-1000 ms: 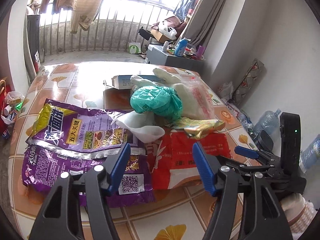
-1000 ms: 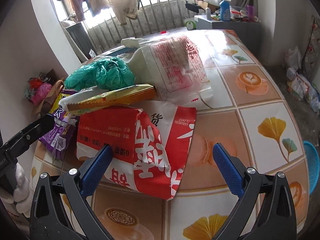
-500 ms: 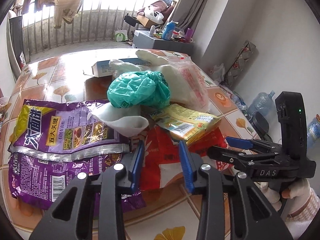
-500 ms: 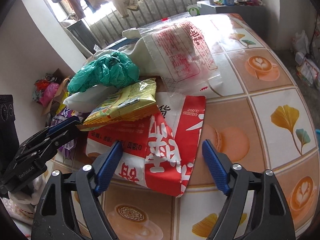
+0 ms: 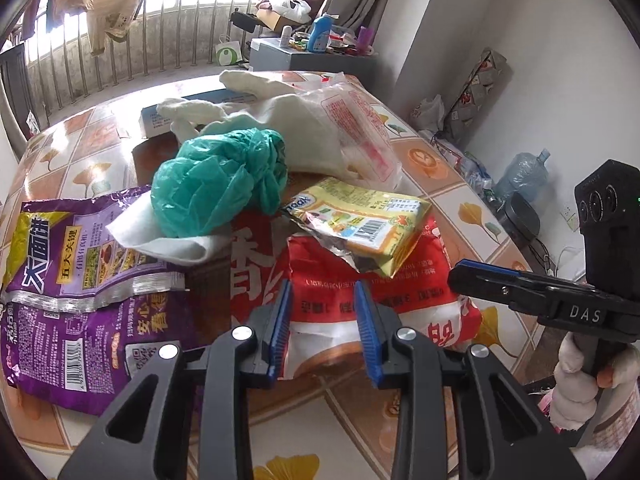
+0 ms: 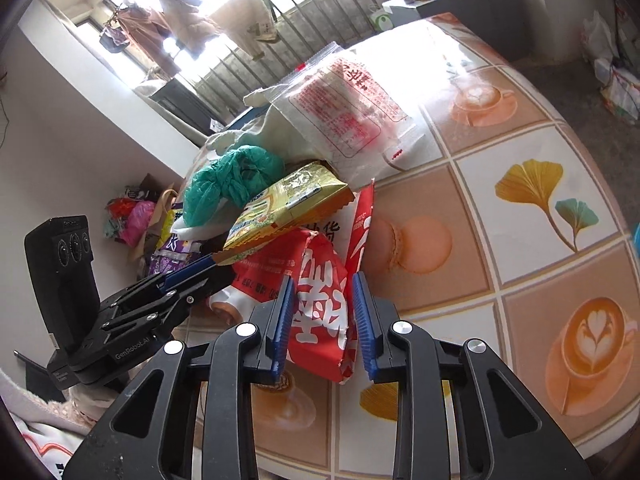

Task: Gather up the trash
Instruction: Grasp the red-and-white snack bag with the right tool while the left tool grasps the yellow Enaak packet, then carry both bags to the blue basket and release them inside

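Both claws on same red bag [image 5: 360,280], near table [image 6: 520,208] edge.

Left claw [image 5: 323,326]: jaws narrow, closing, bag's crumpled near edge between pads; can't tell if pinched.

Right claw [image 6: 322,322]: jaws narrow, closing, red fold bunched between blue pads, looks squeezed.

Yellow packet [image 5: 360,224] sits on red bag. Green bag [image 5: 216,188] behind it, purple bag [image 5: 80,280] flat at left, clear bag [image 6: 340,104] at back.

A lived-in home: a table with a ginkgo-and-coffee-print plastic cloth [image 6: 520,208], clothes hanging at a barred window [image 5: 120,12], a grey cluttered cabinet [image 5: 304,56], and a large clear water bottle [image 5: 524,176] on the floor.
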The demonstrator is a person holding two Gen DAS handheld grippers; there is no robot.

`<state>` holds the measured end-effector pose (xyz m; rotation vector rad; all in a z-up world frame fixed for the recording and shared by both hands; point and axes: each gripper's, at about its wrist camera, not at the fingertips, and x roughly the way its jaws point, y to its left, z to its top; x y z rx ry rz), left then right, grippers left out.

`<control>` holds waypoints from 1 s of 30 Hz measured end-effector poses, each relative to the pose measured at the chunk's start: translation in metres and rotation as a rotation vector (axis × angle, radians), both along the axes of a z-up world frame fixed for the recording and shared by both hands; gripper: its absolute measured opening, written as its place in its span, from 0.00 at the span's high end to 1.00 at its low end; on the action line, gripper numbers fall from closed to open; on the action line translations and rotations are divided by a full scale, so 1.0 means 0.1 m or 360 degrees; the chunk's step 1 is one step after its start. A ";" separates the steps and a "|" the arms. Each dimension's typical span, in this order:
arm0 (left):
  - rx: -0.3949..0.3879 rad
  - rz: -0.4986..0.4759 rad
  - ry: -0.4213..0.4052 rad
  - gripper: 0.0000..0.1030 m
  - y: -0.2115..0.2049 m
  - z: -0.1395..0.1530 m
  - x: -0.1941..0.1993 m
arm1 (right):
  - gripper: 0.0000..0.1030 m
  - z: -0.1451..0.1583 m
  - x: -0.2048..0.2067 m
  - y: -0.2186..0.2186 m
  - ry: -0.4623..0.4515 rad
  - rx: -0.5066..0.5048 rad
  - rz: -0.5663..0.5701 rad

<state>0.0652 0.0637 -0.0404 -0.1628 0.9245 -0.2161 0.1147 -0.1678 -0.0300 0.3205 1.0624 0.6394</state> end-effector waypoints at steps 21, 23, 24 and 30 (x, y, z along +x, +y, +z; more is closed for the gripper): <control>-0.0237 -0.0241 -0.0144 0.69 -0.17 0.29 -0.10 | 0.68 -0.27 -0.13 -0.24 0.0195 0.0170 0.0027; -0.0190 -0.0298 -0.0211 0.59 -0.25 0.38 -0.09 | 0.68 -0.27 -0.14 -0.26 0.0187 0.0167 0.0030; -0.0147 -0.0320 -0.0236 0.52 -0.31 0.41 -0.08 | 0.68 -0.27 -0.15 -0.27 0.0187 0.0167 0.0031; 0.0171 -0.0473 -0.0314 0.46 -0.68 0.37 0.05 | 0.68 -0.27 -0.17 -0.33 0.0187 0.0169 0.0035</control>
